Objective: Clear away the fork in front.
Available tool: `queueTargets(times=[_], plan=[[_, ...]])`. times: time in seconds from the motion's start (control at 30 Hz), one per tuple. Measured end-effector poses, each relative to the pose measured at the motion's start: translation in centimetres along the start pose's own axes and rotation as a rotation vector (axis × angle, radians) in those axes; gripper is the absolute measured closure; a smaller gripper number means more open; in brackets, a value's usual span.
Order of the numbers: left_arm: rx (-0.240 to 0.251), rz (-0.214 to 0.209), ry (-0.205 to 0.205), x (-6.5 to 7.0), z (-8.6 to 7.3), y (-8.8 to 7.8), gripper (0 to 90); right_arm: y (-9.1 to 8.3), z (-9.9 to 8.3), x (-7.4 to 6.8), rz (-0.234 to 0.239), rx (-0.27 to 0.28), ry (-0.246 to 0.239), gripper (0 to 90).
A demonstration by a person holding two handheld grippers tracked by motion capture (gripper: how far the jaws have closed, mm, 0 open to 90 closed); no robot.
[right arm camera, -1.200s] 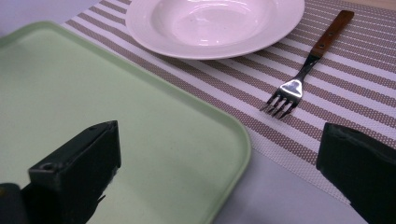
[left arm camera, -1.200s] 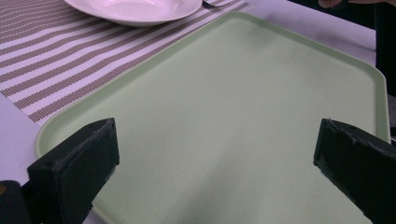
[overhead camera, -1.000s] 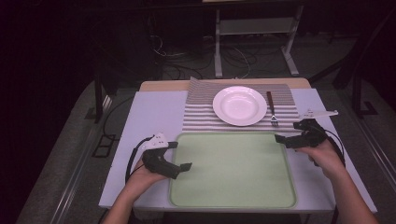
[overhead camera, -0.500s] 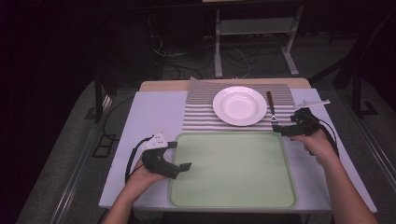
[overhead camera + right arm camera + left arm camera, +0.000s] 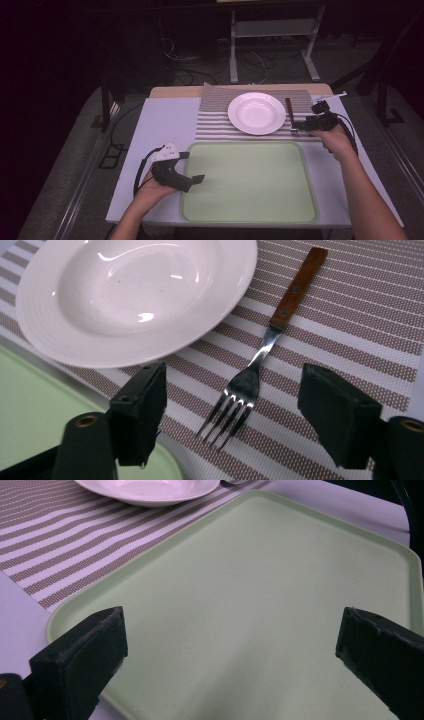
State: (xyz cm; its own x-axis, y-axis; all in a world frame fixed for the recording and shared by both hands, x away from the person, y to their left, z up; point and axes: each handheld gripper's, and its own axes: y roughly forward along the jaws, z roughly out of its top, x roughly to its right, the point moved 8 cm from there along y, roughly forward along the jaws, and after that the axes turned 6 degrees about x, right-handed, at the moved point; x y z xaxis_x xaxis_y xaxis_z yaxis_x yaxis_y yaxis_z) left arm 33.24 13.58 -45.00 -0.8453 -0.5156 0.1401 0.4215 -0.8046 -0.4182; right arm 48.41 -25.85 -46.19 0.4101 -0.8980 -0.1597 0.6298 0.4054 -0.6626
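Observation:
A white plate [image 5: 256,112] [image 5: 135,295] rests on a striped placemat [image 5: 215,120] [image 5: 350,315] at the back of the table. A fork [image 5: 290,115] [image 5: 260,365] with a wooden handle lies to the plate's right, tines toward me. My right gripper [image 5: 299,126] [image 5: 230,415] is open, hovering just above the fork's tines with a jaw on each side. A pale green tray [image 5: 250,182] [image 5: 260,610] sits bare in front. My left gripper [image 5: 195,167] [image 5: 230,645] is open over the tray's left edge, holding nothing.
The white table top [image 5: 160,125] extends left of the placemat. Dark floor, cables and a metal stand [image 5: 270,35] lie beyond the table's far edge.
My right gripper has moved away from the tray's far right corner, forward and up to the fork beside the plate. The left gripper has stayed put.

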Motion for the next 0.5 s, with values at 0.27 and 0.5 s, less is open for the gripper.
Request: queueTargets(times=[0.27, 0.5], plan=[[0.001, 0.003, 0.002, -0.1, 0.0, -0.1, 0.0, 1.7, 1.5, 1.0, -0.029, -0.067, 0.040, 37.0], [0.002, 0.000, 0.004, -0.1, 0.0, -0.1, 0.0, 3.6, 2.0, 2.0, -0.074, -0.150, 0.043, 48.1]])
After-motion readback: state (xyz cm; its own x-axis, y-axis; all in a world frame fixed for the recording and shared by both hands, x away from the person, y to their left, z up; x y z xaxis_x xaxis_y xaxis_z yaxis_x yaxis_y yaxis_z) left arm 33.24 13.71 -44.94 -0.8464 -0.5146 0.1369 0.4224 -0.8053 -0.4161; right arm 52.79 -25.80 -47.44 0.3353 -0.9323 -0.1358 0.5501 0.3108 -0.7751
